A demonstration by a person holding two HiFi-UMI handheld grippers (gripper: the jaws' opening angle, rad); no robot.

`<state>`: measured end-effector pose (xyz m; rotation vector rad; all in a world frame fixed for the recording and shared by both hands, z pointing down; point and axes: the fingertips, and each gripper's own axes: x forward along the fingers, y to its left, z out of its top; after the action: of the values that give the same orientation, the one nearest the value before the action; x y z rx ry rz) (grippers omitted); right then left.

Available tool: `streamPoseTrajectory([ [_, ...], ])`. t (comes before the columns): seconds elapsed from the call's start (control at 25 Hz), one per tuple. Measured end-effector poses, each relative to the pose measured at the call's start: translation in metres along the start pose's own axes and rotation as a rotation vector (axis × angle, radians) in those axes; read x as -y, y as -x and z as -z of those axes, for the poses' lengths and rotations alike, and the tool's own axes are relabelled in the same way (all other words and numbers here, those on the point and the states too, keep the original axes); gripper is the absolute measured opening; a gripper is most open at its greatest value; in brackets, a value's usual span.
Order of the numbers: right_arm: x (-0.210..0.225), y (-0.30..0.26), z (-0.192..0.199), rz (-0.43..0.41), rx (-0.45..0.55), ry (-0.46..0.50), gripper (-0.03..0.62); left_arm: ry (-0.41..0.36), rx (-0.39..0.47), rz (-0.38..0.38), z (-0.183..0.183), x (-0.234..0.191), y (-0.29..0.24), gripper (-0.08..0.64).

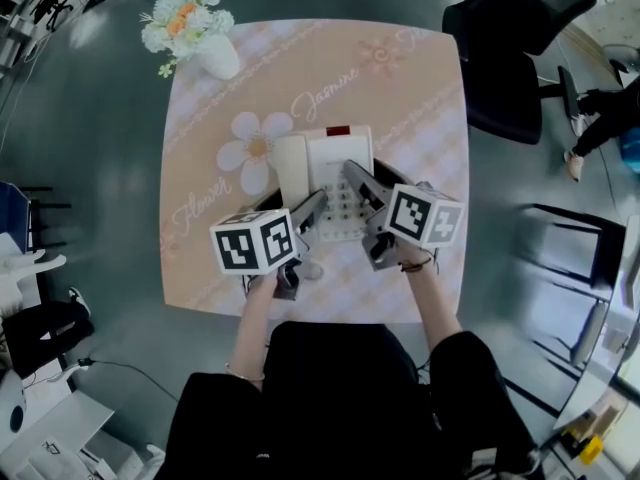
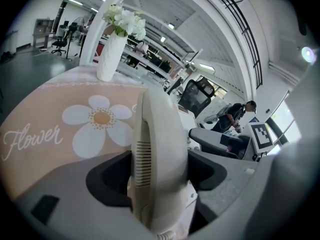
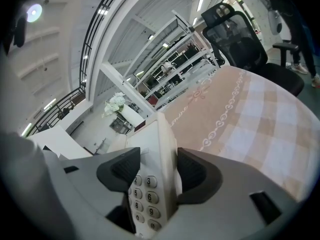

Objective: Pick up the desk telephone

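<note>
A white desk telephone (image 1: 328, 168) lies in the middle of the table on a peach flowered cloth (image 1: 420, 98). Its handset (image 2: 157, 149) rests along the left side. My left gripper (image 1: 308, 210) is shut on the handset end of the telephone; in the left gripper view the dark pads (image 2: 107, 179) press both its flanks. My right gripper (image 1: 360, 178) is shut on the telephone's right edge, and the keypad (image 3: 145, 196) shows between the jaws. Whether the base is off the cloth I cannot tell.
A white vase of flowers (image 1: 195, 30) stands at the table's far left corner. A black office chair (image 1: 520, 38) is beyond the far right corner, and a person's legs (image 1: 600, 118) are at the right. The near table edge (image 1: 320, 318) is just before my body.
</note>
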<state>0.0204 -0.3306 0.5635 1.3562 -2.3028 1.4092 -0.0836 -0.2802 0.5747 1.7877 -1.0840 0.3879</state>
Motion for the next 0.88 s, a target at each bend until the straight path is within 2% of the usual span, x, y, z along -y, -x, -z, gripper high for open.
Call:
streamPoseTrajectory([
  [0.48,-0.03,0.028,-0.005,-0.028,0.011,0.02,0.218,-0.015,0.033,-0.007,-0.001,0.02,0.035,0.325],
  [0.88,-0.059,0.059,-0.015,-0.05,0.057,0.048,0.216,-0.044,0.069,-0.005,-0.003,0.039,0.068,0.325],
])
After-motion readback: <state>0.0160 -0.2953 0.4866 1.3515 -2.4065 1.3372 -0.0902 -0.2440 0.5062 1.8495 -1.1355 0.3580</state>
